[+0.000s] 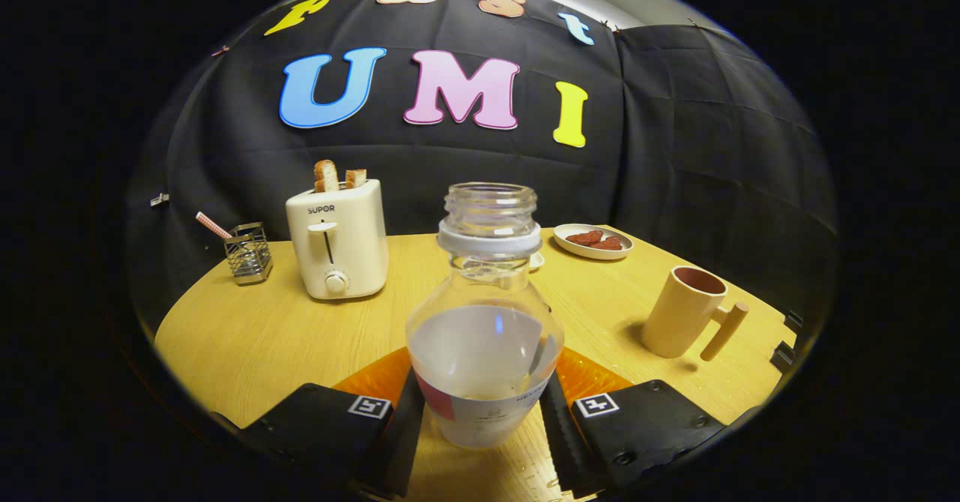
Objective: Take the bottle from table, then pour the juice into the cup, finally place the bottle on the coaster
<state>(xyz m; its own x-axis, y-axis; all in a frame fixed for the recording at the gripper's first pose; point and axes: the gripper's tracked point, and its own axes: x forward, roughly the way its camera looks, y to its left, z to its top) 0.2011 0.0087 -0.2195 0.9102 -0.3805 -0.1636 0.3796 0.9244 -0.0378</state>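
Clear bottle [484, 322], clamped between gripper [480, 419] fingers, hides most of orange coaster [375, 378]

The toaster [337, 239] carries the brand word "SUPOR" in dark capitals high on its front, above the lever slot. The bottle [484, 337] wears a label [487, 416] round its lower part (its print is too small and too curved to read). The gripper [481, 378] has its fingers pressed against the bottle's two sides, and each finger bears a square black-and-white coded marker, one on the left [369, 406] and one on the right [596, 404], with no letters or numbers on them.
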